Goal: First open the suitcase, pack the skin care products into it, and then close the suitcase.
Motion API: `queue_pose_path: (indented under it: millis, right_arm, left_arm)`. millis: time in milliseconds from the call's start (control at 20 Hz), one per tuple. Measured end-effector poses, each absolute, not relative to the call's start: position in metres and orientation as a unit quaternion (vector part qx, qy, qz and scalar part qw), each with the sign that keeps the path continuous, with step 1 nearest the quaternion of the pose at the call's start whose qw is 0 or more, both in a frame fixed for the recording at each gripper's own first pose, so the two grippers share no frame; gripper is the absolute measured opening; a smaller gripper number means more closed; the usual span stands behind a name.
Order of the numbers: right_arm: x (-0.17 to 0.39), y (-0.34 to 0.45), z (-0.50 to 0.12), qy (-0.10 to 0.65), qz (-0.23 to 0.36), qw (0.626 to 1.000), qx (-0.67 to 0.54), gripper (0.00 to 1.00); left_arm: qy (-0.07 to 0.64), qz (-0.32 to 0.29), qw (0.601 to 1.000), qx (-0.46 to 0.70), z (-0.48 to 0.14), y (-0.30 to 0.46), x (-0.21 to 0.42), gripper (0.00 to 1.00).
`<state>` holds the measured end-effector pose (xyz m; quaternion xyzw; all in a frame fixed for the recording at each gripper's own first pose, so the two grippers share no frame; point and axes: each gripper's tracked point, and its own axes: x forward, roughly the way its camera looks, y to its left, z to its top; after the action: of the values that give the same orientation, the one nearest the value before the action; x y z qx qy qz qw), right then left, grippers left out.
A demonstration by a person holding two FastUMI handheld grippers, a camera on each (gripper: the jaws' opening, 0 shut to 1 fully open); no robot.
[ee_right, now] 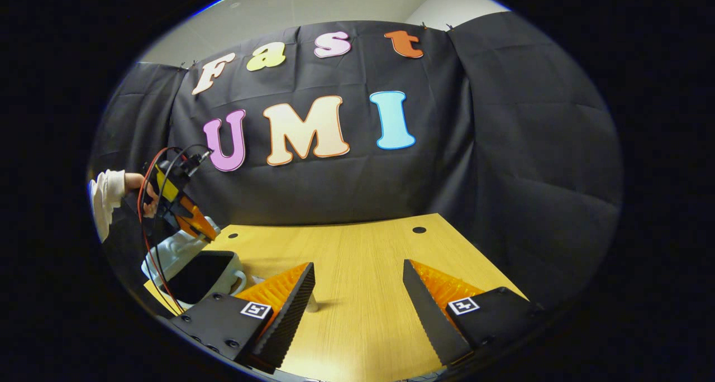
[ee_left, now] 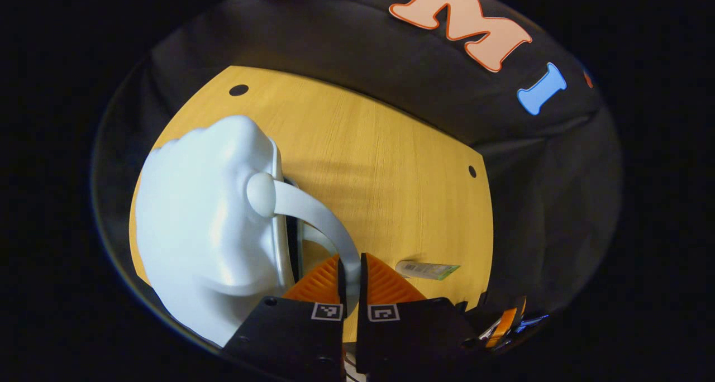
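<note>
In the left gripper view, the small white hard-shell suitcase (ee_left: 206, 220) sits at nine o'clock on the yellow wooden table (ee_left: 391, 164), its lid raised a little. The left gripper (ee_left: 351, 278) is clenched around the suitcase's curved white handle (ee_left: 327, 217), both fingers pressing it. At four o'clock lies a flat green-edged skin care sachet (ee_left: 427, 270). In the right gripper view, the right gripper (ee_right: 357, 295) hovers over the table at six o'clock, fingers spread wide, grasping nothing; the suitcase lies at eight o'clock.
</note>
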<state>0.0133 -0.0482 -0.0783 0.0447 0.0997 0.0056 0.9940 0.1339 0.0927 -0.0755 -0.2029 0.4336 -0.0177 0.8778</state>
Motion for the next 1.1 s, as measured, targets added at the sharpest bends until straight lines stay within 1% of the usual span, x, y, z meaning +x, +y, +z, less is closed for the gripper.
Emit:
queue_pose_path:
  millis: [100, 150, 200, 350, 550, 600, 800, 850, 950, 1100]
  right_arm:
    - [0.015, -0.042, -0.077, 0.097, 0.012, 0.994, 0.038, 0.99]
    - [0.017, -0.038, -0.075, 0.097, 0.016, 0.995, 0.035, 0.96]
    - [0.017, -0.034, -0.075, 0.096, 0.021, 0.995, 0.034, 0.99]
    - [0.019, -0.021, -0.072, 0.091, 0.033, 0.995, 0.033, 0.99]
    - [0.020, -0.007, -0.070, 0.091, 0.042, 0.994, 0.035, 0.99]
    - [0.019, -0.004, -0.070, 0.091, 0.043, 0.994, 0.035, 0.96]
    - [0.019, 0.007, -0.074, 0.096, 0.044, 0.994, 0.031, 0.96]
    - [0.019, 0.010, -0.074, 0.096, 0.043, 0.994, 0.031, 0.99]
    - [0.019, 0.017, -0.072, 0.097, 0.043, 0.994, 0.034, 0.99]
    - [0.019, 0.032, -0.074, 0.099, 0.044, 0.993, 0.039, 0.96]
  left_arm:
    - [0.408, -0.015, 0.886, -0.220, -0.047, 0.108, 0.126, 0.02]
    - [0.397, -0.015, 0.889, -0.229, -0.033, 0.118, 0.120, 0.02]
    - [0.386, -0.012, 0.891, -0.239, -0.020, 0.129, 0.115, 0.02]
    - [0.355, 0.001, 0.896, -0.266, 0.008, 0.165, 0.103, 0.02]
    - [0.316, 0.027, 0.913, -0.255, 0.042, 0.220, 0.081, 0.02]
    - [0.313, 0.033, 0.916, -0.251, 0.047, 0.235, 0.073, 0.02]
    - [0.294, 0.064, 0.919, -0.254, 0.059, 0.289, 0.050, 0.02]
    - [0.289, 0.074, 0.920, -0.254, 0.059, 0.303, 0.044, 0.02]
    - [0.285, 0.094, 0.922, -0.245, 0.057, 0.330, 0.031, 0.02]
    - [0.295, 0.100, 0.924, -0.222, 0.047, 0.358, 0.010, 0.02]
